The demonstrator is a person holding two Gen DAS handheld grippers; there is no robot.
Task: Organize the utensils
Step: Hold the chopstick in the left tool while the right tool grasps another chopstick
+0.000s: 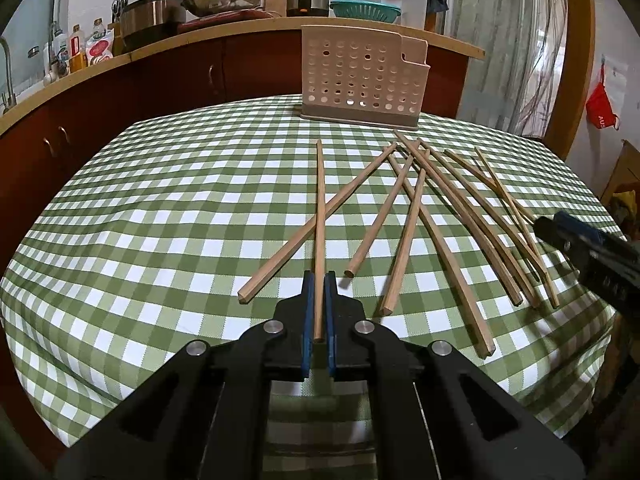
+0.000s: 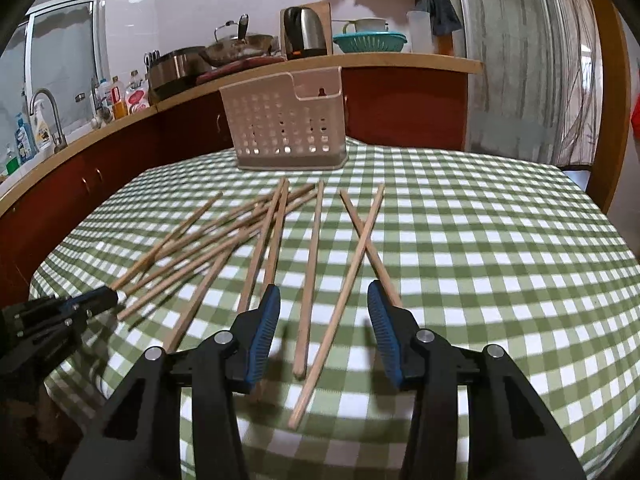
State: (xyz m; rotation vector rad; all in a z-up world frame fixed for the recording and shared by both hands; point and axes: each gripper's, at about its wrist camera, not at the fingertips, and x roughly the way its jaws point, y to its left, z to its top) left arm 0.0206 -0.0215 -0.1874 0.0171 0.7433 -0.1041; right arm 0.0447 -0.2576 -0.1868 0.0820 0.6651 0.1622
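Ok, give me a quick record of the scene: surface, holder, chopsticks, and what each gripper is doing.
surface: green checked tablecloth
holder: perforated beige basket upright at the far side of the table; no chopsticks seen inside
loose chopsticks: scattered pile on the cloth, several crossing
left gripper: shut on one chopstick
right gripper: open, pads apart, two chopsticks lying between them, not gripped

Chopsticks point(image 2: 276, 248) lie scattered and crossing on the table point(image 2: 500, 260), the holder point(image 2: 286, 122) behind them, seemingly empty.
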